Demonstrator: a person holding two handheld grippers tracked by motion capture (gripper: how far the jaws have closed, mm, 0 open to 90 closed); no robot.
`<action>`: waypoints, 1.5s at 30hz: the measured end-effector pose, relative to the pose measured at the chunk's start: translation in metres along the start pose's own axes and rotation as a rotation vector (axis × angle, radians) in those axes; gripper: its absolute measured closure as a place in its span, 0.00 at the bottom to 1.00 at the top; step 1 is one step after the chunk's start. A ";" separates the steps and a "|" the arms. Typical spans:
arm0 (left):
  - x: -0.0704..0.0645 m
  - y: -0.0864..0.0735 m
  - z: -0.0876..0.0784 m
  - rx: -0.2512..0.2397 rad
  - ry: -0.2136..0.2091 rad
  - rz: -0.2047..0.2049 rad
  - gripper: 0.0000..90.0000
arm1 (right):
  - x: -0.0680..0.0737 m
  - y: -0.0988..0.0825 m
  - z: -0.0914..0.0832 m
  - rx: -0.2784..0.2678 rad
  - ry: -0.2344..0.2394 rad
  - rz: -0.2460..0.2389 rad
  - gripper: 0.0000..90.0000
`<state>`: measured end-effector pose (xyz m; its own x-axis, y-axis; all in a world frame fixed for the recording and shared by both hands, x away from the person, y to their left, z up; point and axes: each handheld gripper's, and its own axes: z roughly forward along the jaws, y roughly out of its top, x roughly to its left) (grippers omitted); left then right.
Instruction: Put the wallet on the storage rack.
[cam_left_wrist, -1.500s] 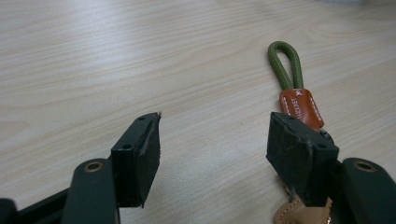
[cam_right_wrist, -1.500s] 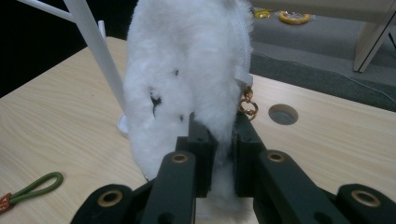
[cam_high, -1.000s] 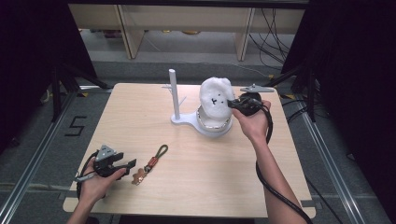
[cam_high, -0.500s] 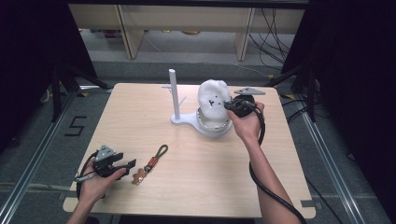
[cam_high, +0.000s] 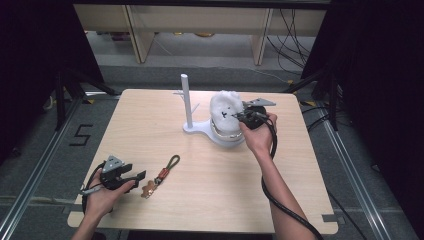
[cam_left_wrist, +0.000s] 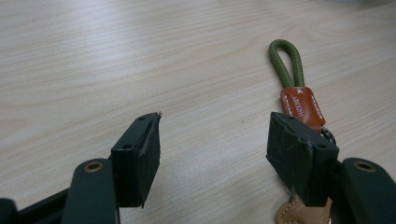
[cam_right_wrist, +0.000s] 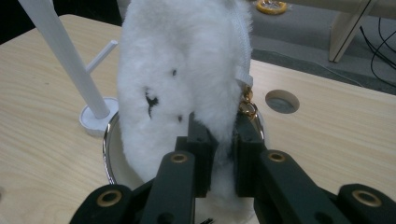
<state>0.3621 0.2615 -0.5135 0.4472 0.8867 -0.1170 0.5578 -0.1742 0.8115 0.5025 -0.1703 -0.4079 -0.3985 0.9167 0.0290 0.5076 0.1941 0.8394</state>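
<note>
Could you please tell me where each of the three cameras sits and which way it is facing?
High view: above the person's side, looking forward and down on the table; both forearms, left gripper and right gripper show.
Left gripper view: rides the left gripper, looks along its open jaws at the keychain strap.
Right gripper view: rides the right gripper, jaws pinching the white fluffy pouch beside the white stand.
High and right gripper views share pouch and stand.

right hand-held gripper (cam_high: 239, 116) pinching the fluffy white pouch (cam_high: 226, 111) on its stand, left hand-held gripper (cam_high: 131, 176) resting near a keychain strap (cam_high: 161, 174), wooden desk (cam_high: 210, 200)
</note>
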 end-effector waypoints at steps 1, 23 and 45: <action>0.000 0.000 0.000 -0.001 0.001 0.000 0.38 | 0.001 0.000 0.000 0.013 -0.006 0.002 0.90; 0.000 0.000 -0.001 -0.010 0.001 -0.002 0.38 | -0.001 -0.007 0.008 0.074 -0.085 -0.109 0.66; -0.007 0.006 -0.003 -0.010 -0.008 0.014 0.38 | -0.019 -0.006 -0.026 0.000 -0.056 0.071 0.61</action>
<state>0.3600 0.2556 -0.5061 0.4602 0.8810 -0.1099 0.5446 -0.1823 0.8187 0.4868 -0.1979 -0.3992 -0.3179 0.9463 0.0583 0.5329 0.1275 0.8365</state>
